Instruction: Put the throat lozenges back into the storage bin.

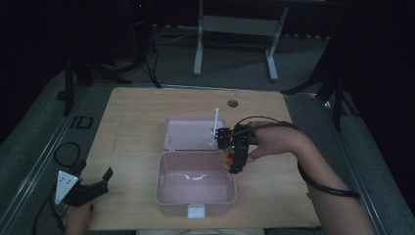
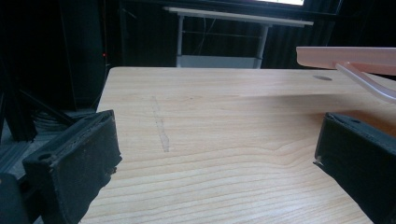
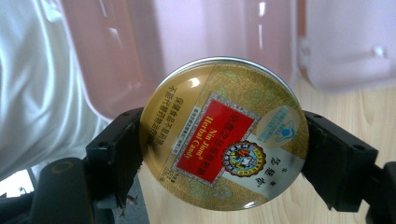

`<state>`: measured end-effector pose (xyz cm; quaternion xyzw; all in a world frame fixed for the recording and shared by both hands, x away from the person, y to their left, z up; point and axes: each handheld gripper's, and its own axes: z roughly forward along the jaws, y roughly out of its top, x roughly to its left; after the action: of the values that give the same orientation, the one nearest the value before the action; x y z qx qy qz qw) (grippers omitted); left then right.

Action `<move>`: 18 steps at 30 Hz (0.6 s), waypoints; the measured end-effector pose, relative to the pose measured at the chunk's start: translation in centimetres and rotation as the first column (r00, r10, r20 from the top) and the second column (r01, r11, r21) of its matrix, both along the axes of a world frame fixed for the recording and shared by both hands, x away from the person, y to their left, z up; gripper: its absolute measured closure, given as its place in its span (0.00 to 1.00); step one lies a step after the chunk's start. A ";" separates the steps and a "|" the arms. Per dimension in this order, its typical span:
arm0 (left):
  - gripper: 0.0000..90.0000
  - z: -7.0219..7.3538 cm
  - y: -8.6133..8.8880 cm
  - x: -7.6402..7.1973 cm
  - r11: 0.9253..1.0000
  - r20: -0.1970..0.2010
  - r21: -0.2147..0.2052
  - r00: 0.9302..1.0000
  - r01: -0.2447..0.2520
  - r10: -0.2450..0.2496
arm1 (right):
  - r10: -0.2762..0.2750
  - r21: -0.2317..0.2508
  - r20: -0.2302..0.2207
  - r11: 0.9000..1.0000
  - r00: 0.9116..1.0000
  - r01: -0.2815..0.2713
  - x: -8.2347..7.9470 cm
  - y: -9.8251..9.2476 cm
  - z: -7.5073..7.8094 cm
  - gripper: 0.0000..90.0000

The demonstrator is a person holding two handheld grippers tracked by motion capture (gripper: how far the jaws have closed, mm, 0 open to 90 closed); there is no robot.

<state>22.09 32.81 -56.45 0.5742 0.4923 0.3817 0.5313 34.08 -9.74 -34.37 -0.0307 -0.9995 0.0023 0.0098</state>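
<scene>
Pale wood, lightly grained, makes up the table (image 1: 127, 127), which stands on grey floor in a dark room. A pink box (image 1: 195, 185) sits open near the table's front edge, its lid (image 1: 188, 132) lying flat just behind it. Beyond the box, past the table's far edge, stands a white metal frame (image 1: 235, 29) among black stands and cables. A small round hole (image 1: 233, 103) marks the wood behind the lid. The right gripper (image 1: 234, 155) hovers over the box's right rim, its jaws clamped on a round gold candy tin (image 3: 224, 133) with a red label, held on edge. Left of the box, well apart, the left gripper (image 1: 93, 188) rests low at the table's front-left corner, jaws spread wide with nothing between them.
</scene>
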 end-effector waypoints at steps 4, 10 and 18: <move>0.00 0.0 0.0 0.0 1.000 0.001 0.000 1.000 0.000 0.000 | 0.038 0.006 -0.005 0.999 0.999 -0.038 -0.4 1.6 -0.1 0.22; 0.00 0.0 0.0 0.0 1.000 0.000 0.000 1.000 0.002 -0.002 | 0.079 0.020 -0.009 0.997 0.997 -0.079 -0.8 2.9 -0.8 0.22; 0.00 0.0 0.0 0.0 1.000 0.000 0.000 1.000 0.002 -0.002 | 0.114 -0.008 -0.041 0.993 0.993 -0.114 -1.0 3.5 -3.9 0.22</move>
<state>22.10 32.81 -56.45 0.5746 0.4917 0.3812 0.5317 33.04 -6.23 -38.29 0.0265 -0.9992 0.0084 0.0296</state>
